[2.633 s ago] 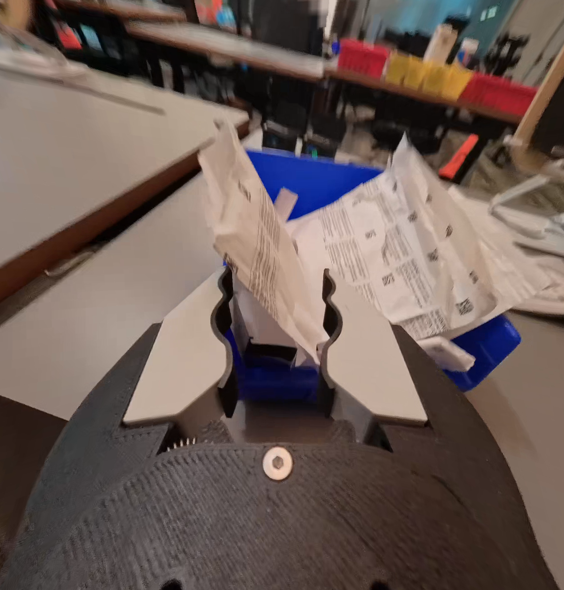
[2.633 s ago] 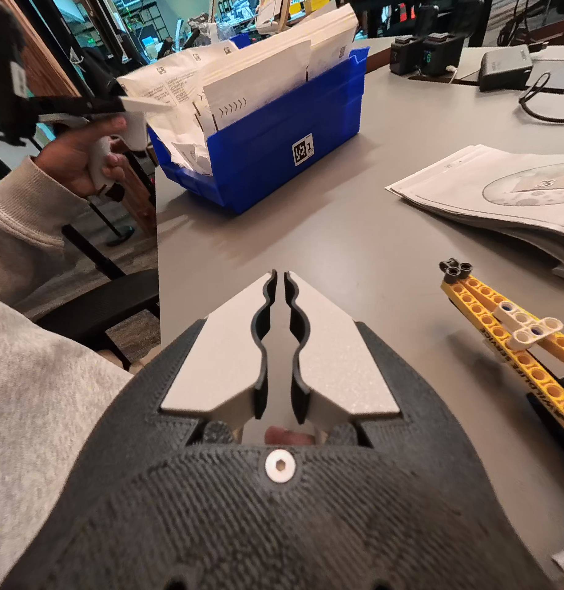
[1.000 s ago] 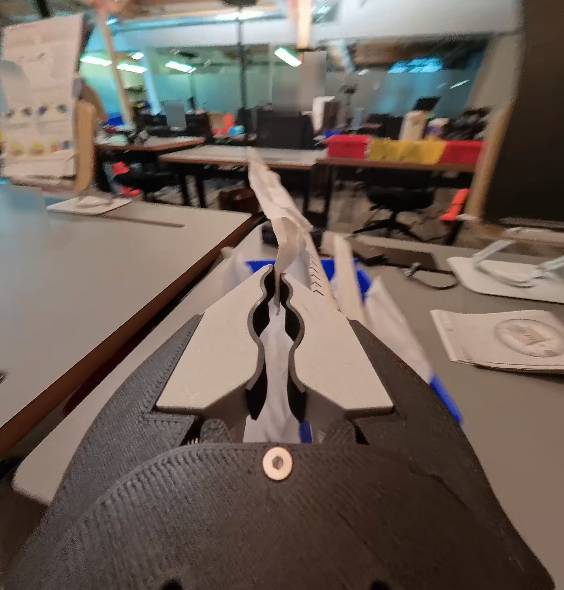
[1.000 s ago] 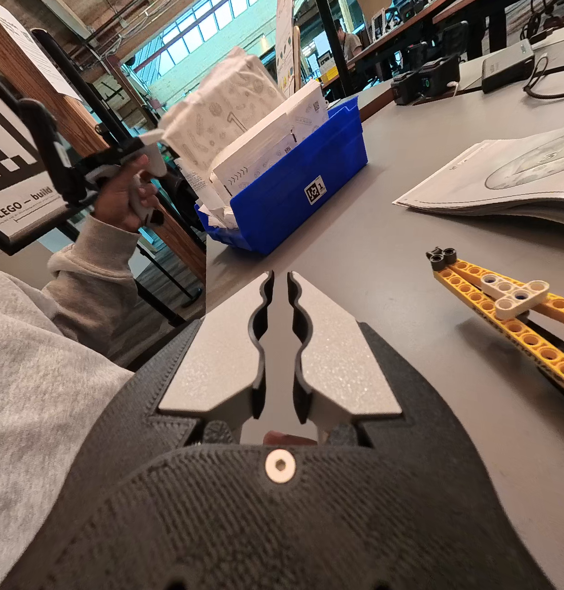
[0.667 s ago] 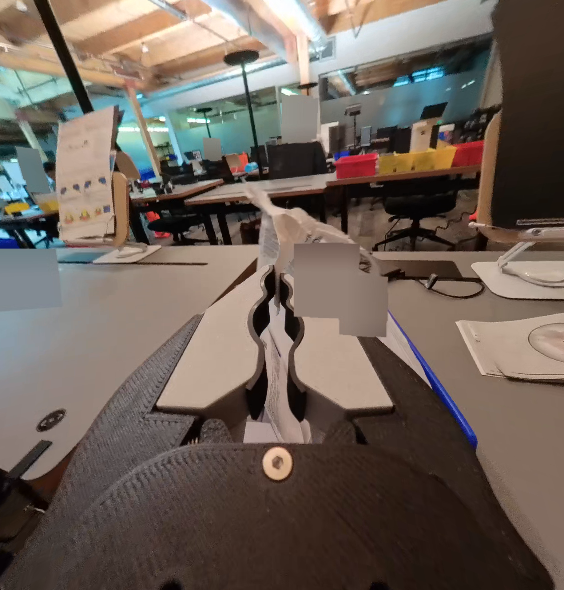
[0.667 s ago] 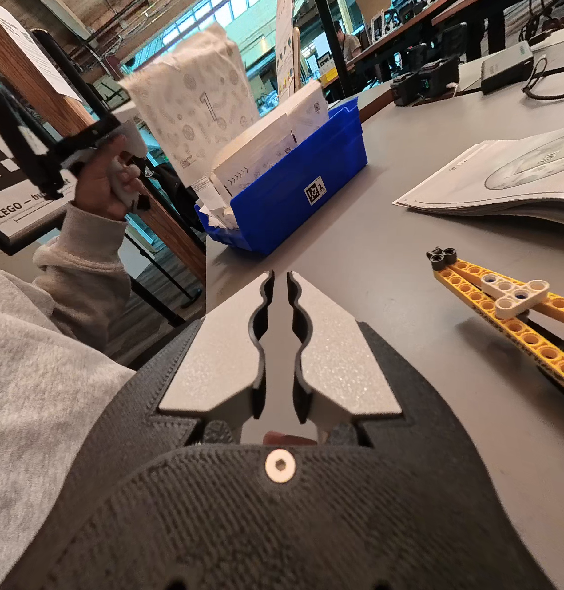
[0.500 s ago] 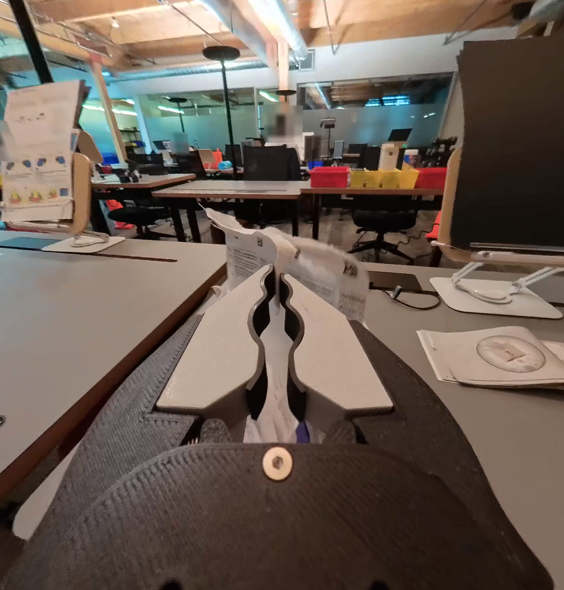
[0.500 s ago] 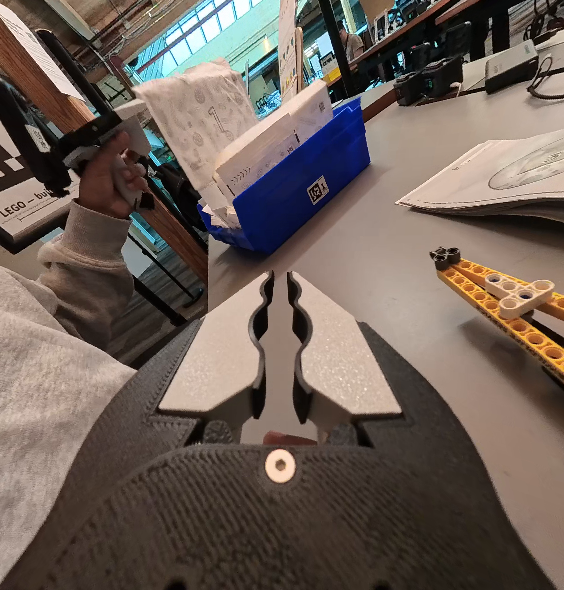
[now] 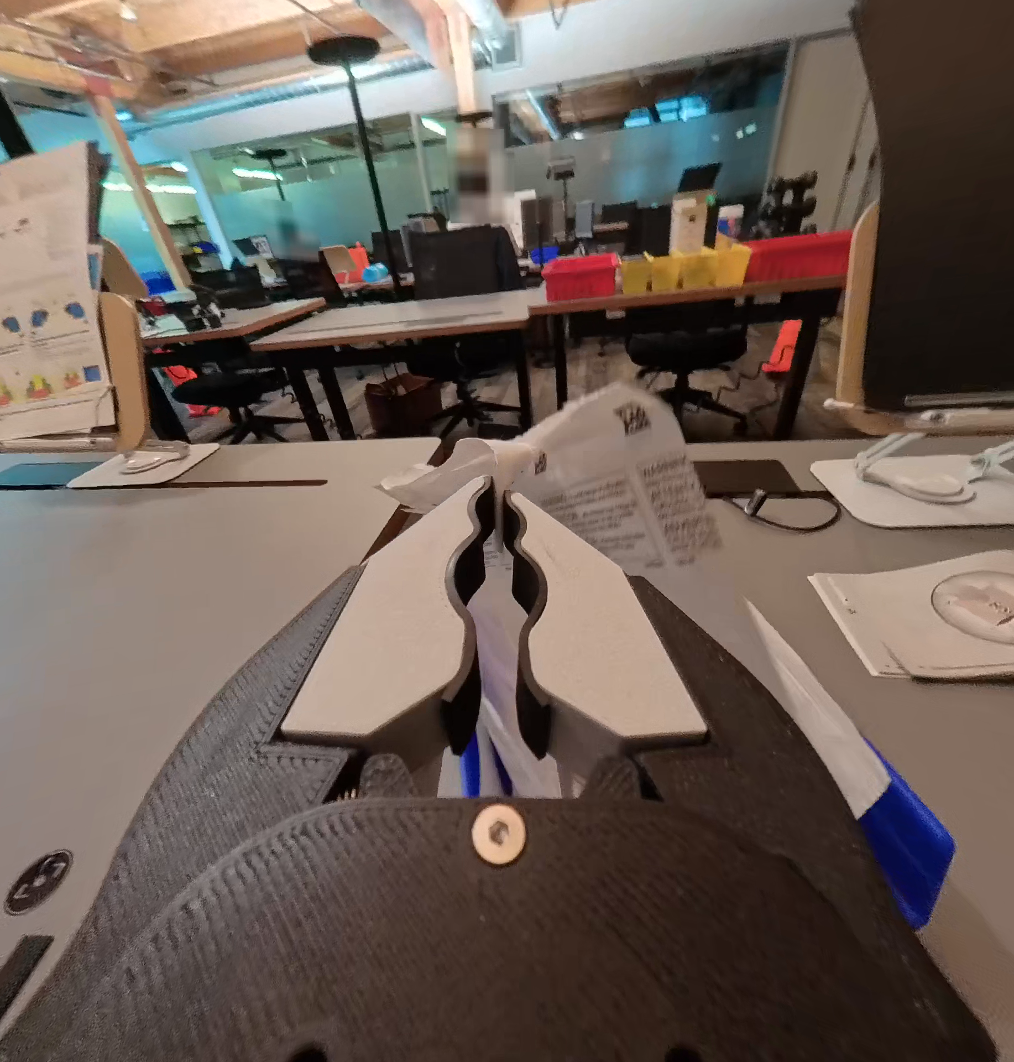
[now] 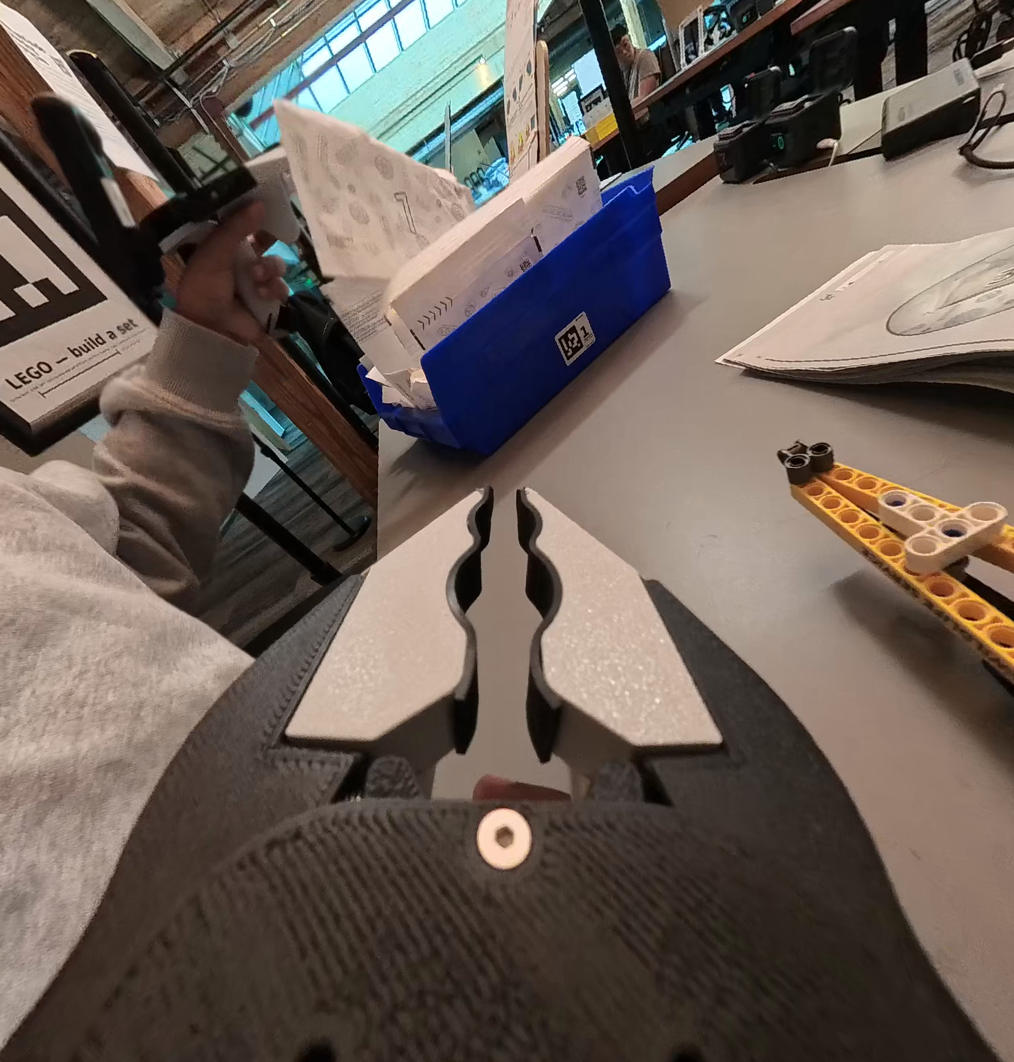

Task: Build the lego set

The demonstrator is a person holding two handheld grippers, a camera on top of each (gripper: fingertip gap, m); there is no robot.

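My left gripper [image 9: 498,488] is shut on the top edge of a white paper parts bag [image 9: 608,471] and holds it in the air over the blue bin [image 9: 907,862]. In the right wrist view the bag [image 10: 367,201] hangs from that gripper [image 10: 263,189] above the bin [image 10: 527,345], which holds several more paper bags. My right gripper [image 10: 502,497] is shut and empty, low over the grey table. A yellow lego beam assembly [image 10: 924,574] with a white T-shaped piece [image 10: 941,528] and black end connector [image 10: 806,460] lies to its right.
An instruction booklet [image 10: 924,322] lies at the back right and also shows in the left wrist view [image 9: 941,615]. A framed sign [image 10: 33,287] stands at the left. The table edge [image 10: 378,488] runs just left of my right gripper. Black devices [image 10: 780,132] with cables sit beyond the bin. My hands' fingertips stand some 45 cm from each other.
My left gripper closed on a paper bag in the bin and lifted it clear; the bag now swings in the air. My right gripper has stayed almost still.
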